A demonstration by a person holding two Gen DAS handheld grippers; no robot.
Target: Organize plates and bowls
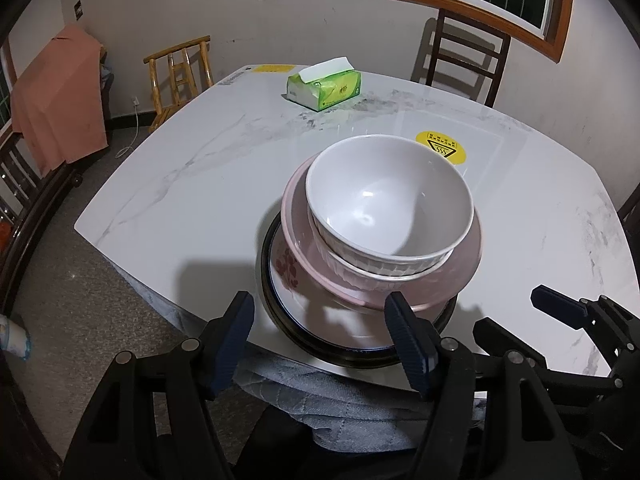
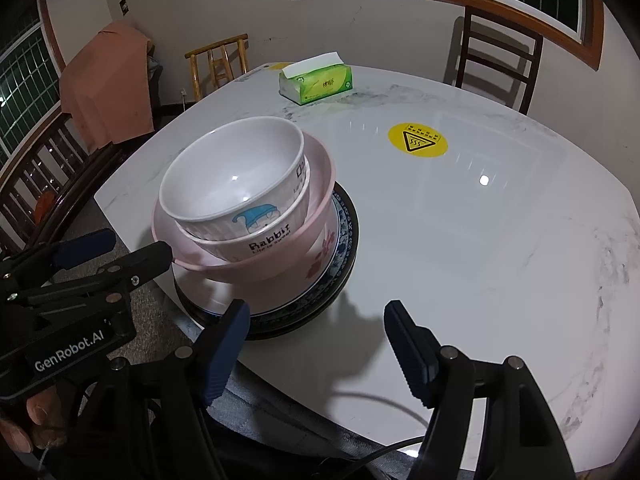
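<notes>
Marble table (image 1: pixel 180 184): bowls (image 1: pixel 388 204) stacked on plates (image 1: pixel 288 312); tools apart.

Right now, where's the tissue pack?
Both views: tissue pack lies alone at the table's far edge, beyond the stacked bowls, left of the yellow sticker.

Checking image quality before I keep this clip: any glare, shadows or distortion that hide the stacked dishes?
Left wrist view: strong fisheye bending at the edges, dark vignetted corners; the white bowl is sharp, gripper shadows fall on the table short of the stack. Right wrist view: lamp glare spots on the table right of the stack, clear of the pink bowl; nothing hidden.
</notes>
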